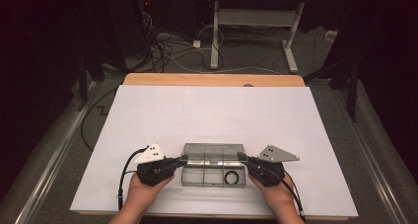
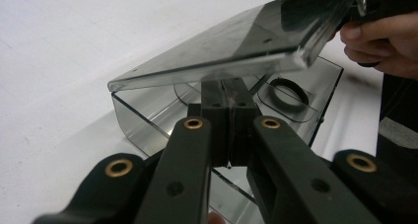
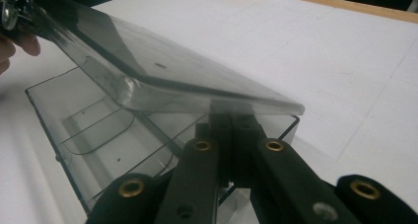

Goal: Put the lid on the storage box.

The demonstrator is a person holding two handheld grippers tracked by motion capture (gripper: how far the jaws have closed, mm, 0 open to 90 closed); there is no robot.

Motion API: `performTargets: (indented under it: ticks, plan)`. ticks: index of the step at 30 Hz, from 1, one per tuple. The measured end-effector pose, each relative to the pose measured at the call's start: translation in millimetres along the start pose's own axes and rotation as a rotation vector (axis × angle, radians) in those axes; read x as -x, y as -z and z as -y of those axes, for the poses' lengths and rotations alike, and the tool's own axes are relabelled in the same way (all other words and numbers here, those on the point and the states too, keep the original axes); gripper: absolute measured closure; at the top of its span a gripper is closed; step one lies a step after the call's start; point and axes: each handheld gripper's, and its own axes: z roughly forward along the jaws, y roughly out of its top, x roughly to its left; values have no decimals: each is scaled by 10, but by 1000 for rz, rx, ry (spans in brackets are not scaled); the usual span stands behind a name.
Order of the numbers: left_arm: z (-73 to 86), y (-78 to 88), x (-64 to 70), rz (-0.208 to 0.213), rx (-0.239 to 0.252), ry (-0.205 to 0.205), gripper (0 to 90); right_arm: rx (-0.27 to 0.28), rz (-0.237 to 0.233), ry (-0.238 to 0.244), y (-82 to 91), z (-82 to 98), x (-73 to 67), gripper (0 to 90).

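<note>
A smoky clear plastic box sits near the front of the white board, its hinged lid tilted up at the front. A black ring lies in its right front compartment, also seen in the left gripper view as the ring. My left gripper is at the box's left end and my right gripper at its right end. Both have their jaws pressed together. The tips of the left gripper and of the right gripper reach under the lid's end edges. Whether they pinch the plastic is unclear.
The box stands on a white board covering a wooden table. Thin dividers split the box into compartments. Behind the table are another table's white legs and loose cables on the floor. A hand holds the right gripper.
</note>
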Motion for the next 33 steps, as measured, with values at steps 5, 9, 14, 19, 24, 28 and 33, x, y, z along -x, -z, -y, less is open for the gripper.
performTargets:
  ticks: [5,9,14,19,24,28,33]
  plan:
    - [13,-8,8,-1,-7,-2,871,-3,3,13,30,32,-14,900]
    - [25,-10,11,-2,-12,-3,871,-1,3,4,52,56,-11,900]
    - [40,-14,23,9,-12,-11,873,-7,13,3,85,96,10,900]
    - [55,-19,31,9,-20,-18,878,-12,28,-3,139,134,51,900]
    - [59,2,28,14,-15,-3,878,-32,55,-13,199,201,125,900]
    - [64,9,53,15,-37,-26,878,-59,76,-27,254,281,193,900]
    - [105,17,65,13,-39,-29,878,-87,103,-43,312,359,251,896]
